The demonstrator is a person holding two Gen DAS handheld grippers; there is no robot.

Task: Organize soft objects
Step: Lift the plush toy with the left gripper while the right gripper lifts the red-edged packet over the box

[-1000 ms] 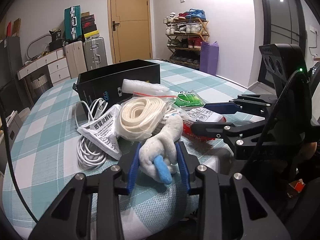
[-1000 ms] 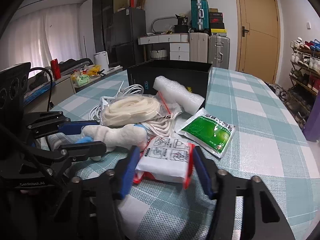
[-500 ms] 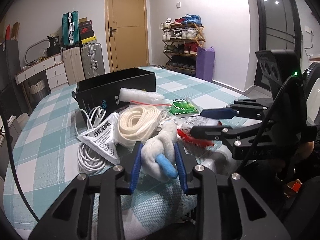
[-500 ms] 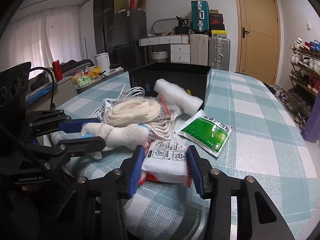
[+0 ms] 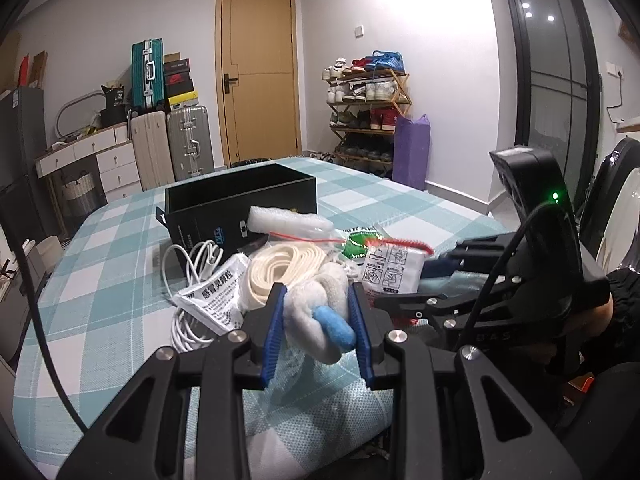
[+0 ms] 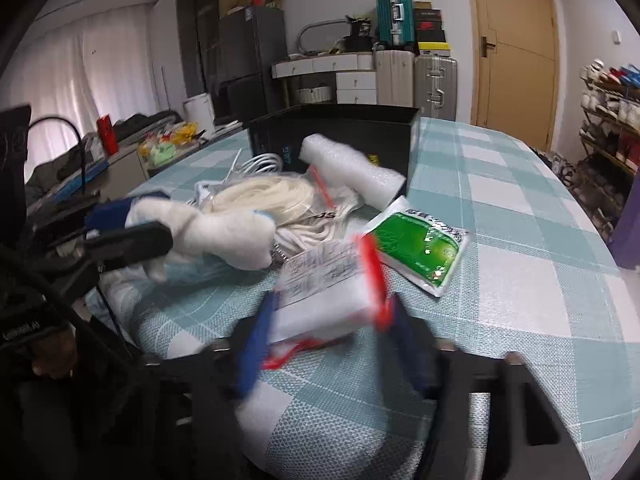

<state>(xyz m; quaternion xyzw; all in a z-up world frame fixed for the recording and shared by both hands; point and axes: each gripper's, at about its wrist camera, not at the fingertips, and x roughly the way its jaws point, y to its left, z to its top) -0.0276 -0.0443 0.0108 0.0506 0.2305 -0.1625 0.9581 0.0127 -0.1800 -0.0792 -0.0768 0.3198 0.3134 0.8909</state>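
1. Stretching across both views: table point(image 5: 120, 280) under a teal-and-white checked cloth, bearing a heap of items near its close edge.
2. Sitting behind the heap: open black box point(image 5: 240, 208), with a bubble-wrap roll point(image 5: 288, 220) lying just in front of it.
3. Lying in the middle of the heap: bagged coil of cream rope point(image 5: 280, 268), touching a white cable point(image 5: 188, 256) and a white printed sachet point(image 5: 216, 300).
4. Resting flat on the cloth, right of the heap: green sachet point(image 6: 420, 244).
5. Clenching on the white-and-blue plush toy point(image 5: 316, 312): left gripper point(image 5: 318, 320), both blue pads pressing its sides, toy raised off the cloth at the near edge of the heap.
6. Gripping the white wipes pack with red trim point(image 6: 328, 296): right gripper point(image 6: 324, 344), jaws having just been closing on it, pack tilted and lifted above the cloth, blurred in the right wrist view.
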